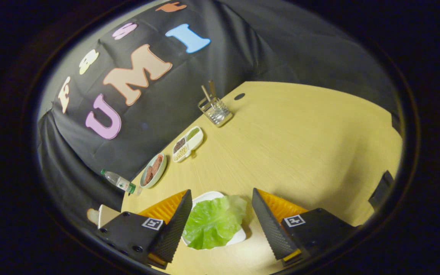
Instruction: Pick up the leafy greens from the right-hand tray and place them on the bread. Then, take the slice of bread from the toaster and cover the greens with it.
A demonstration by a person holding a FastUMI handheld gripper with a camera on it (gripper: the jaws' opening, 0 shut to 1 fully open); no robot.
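Hovering tool (pixel 220 225) fingers spread wide, nothing pinched, lettuce leaf (pixel 213 223) between them on white tray (pixel 239 238). Leaf likely light, soft, tears easily; pinch ruffled edge at 1 o'clock. Toaster (pixel 215 110) at 12 o'clock, far across bench (pixel 300 145).

A pale wooden table (pixel 300 145) carries tray (pixel 239 237), bowl (pixel 153 170), bottle (pixel 118 180), rack (pixel 216 110).

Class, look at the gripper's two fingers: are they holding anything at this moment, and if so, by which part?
Nothing is held. The gripper is open, its fingers apart on either side of the leafy greens, which lie on a white tray.
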